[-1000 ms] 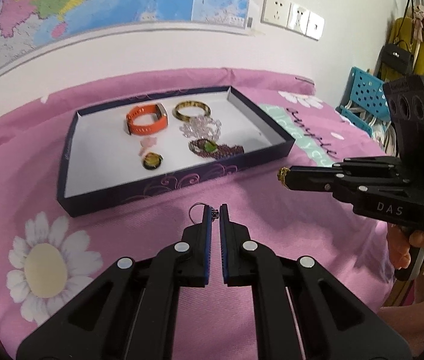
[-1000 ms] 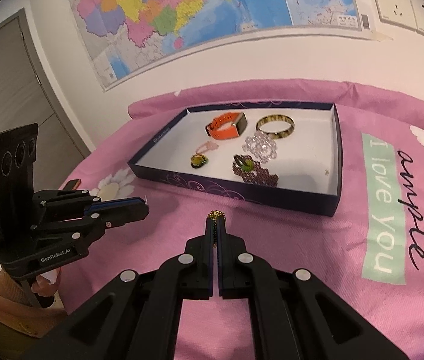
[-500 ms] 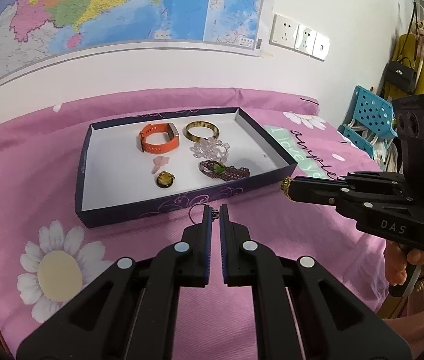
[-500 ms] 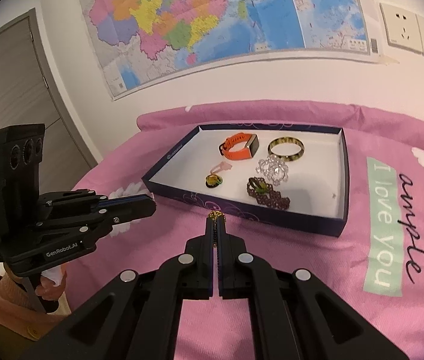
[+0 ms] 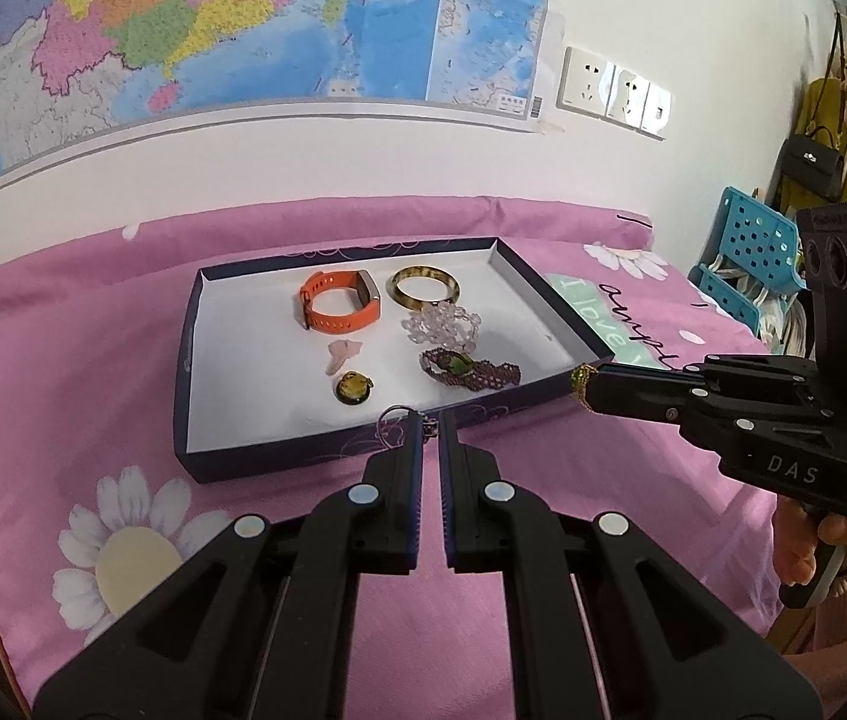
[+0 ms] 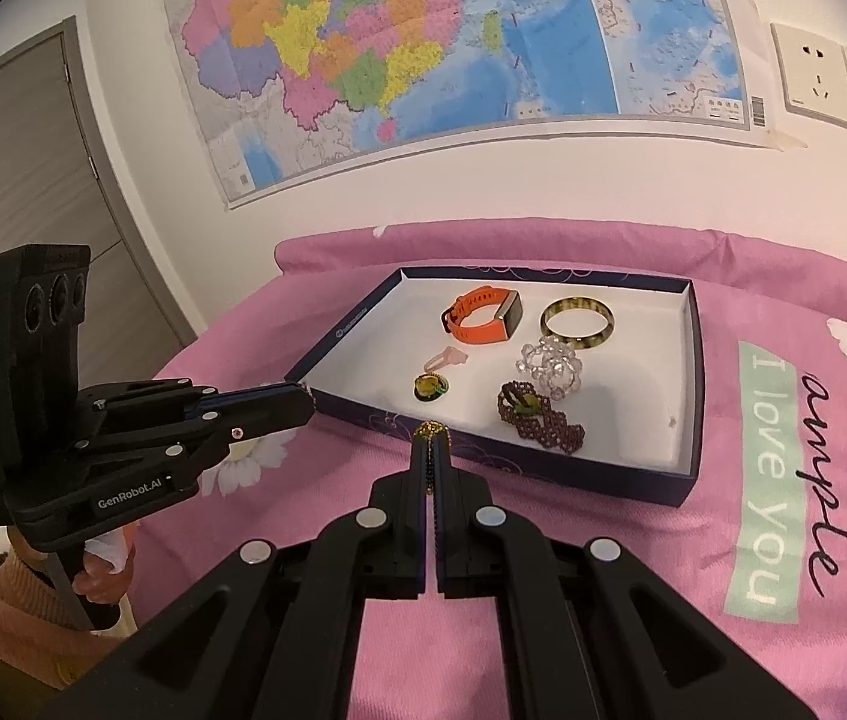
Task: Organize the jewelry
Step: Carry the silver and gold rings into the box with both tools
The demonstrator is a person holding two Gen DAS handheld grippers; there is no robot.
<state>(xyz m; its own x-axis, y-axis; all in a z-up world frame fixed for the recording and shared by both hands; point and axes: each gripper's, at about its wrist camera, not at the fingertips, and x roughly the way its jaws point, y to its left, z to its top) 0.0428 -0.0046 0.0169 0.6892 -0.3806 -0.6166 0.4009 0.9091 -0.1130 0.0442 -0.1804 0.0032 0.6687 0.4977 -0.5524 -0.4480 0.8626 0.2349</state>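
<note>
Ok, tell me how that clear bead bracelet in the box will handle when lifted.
The clear bead bracelet lies bunched, so probably floppy and will sag. Its glossy round beads may slip between fingers. It touches the green-brown bangle, possibly nudging it.

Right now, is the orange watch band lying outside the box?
No, the orange watch band lies inside the box, on its white floor beside the bangle.

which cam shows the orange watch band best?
Right wrist view: the orange watch band lies clear in the box, strap holes and dark face visible. Left wrist view shows it too, unblocked but slightly smaller.
</note>
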